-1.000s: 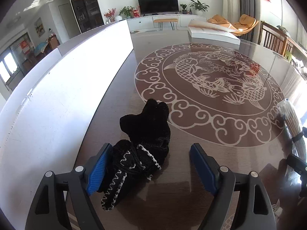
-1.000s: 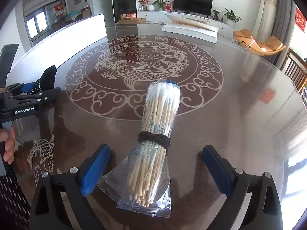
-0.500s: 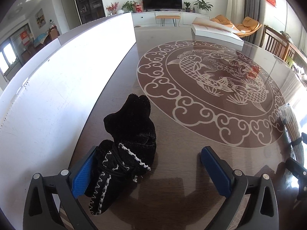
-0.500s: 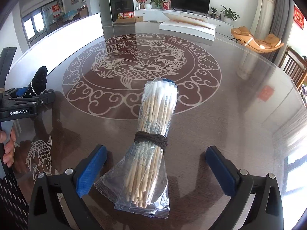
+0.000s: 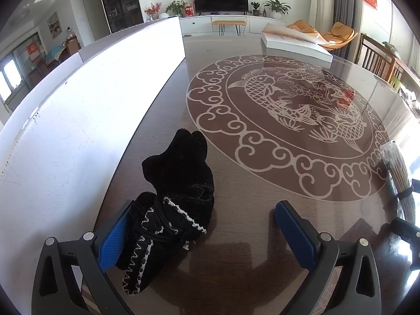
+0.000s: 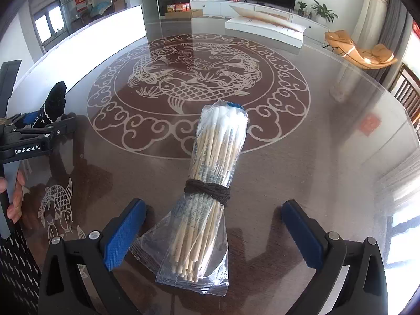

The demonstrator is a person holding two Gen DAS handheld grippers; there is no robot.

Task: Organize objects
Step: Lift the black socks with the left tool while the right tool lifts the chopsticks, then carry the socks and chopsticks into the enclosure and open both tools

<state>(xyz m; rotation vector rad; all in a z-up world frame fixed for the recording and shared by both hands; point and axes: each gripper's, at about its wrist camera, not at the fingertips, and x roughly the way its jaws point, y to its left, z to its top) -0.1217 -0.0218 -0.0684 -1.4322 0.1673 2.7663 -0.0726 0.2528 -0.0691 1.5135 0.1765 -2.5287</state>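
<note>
While left view shows black sock (image 5: pixel 176 197), right view shows swab bundle's (image 6: pixel 210 183) full length.

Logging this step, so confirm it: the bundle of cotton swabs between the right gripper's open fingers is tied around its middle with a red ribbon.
Not quite. The cotton swabs do lie between the open right gripper fingers, but the tie is a dark brown cord, not a red ribbon. The right wrist view shows it.

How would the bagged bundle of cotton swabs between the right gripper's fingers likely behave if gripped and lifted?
The bundle of cotton swabs probably feels light. The brown cord likely keeps its middle stiff. Its clear wrapper looks slick and loose, so it may slip.
</note>
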